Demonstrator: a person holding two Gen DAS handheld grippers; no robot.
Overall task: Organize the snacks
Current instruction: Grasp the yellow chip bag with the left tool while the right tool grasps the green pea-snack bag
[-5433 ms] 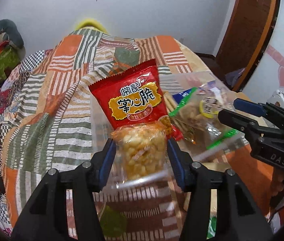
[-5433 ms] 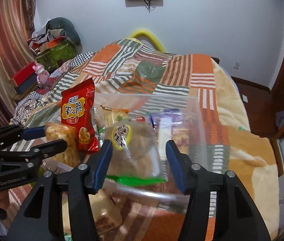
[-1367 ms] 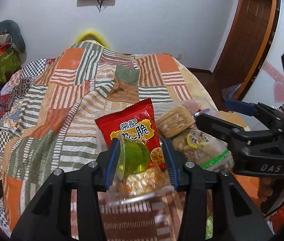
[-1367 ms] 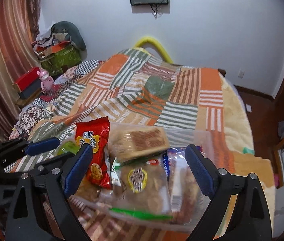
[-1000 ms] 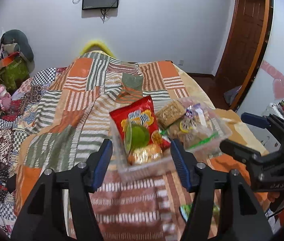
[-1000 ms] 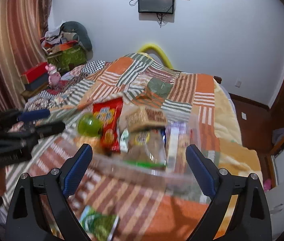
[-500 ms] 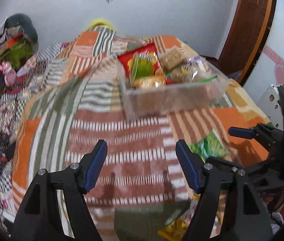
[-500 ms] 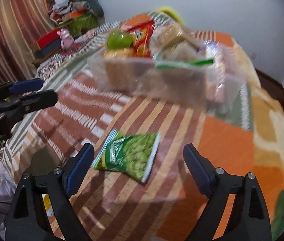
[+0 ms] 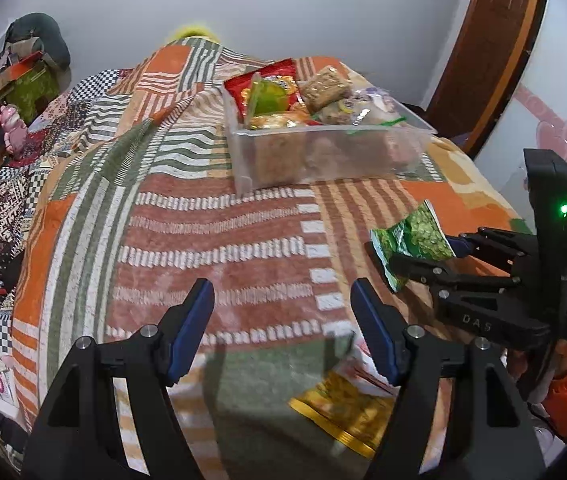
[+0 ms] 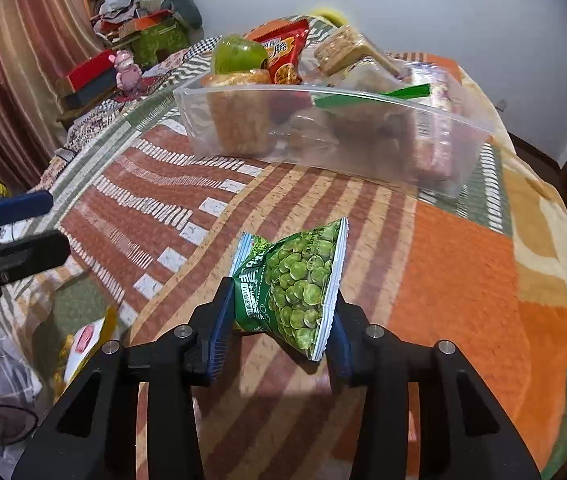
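A clear plastic bin (image 9: 363, 148) (image 10: 459, 148) sits on the patchwork bed, filled with snacks: a red packet (image 9: 275, 76) (image 10: 283, 54), a green jelly cup (image 9: 269, 96) (image 10: 237, 54) and several clear-wrapped biscuits. My right gripper (image 10: 279, 316) (image 9: 423, 252) is shut on a green pea packet (image 10: 297, 284) (image 9: 413, 238), lifted just above the blanket, well short of the bin. My left gripper (image 9: 281, 320) is open and empty, low over the blanket. A yellow snack packet (image 9: 345, 404) (image 10: 83, 344) lies at the near edge, by the left gripper's right finger.
The bed's near and right edges drop off close by. A red box and a pink toy (image 10: 125, 68) stand on a low stand left of the bed. A striped curtain (image 10: 15, 64) hangs at far left. A wooden door (image 9: 487, 52) is at right.
Both grippers pulled back from the bin toward the near end of the bed. My right gripper closed on the green pea packet and raised it off the blanket. My left gripper let go of its snack earlier.
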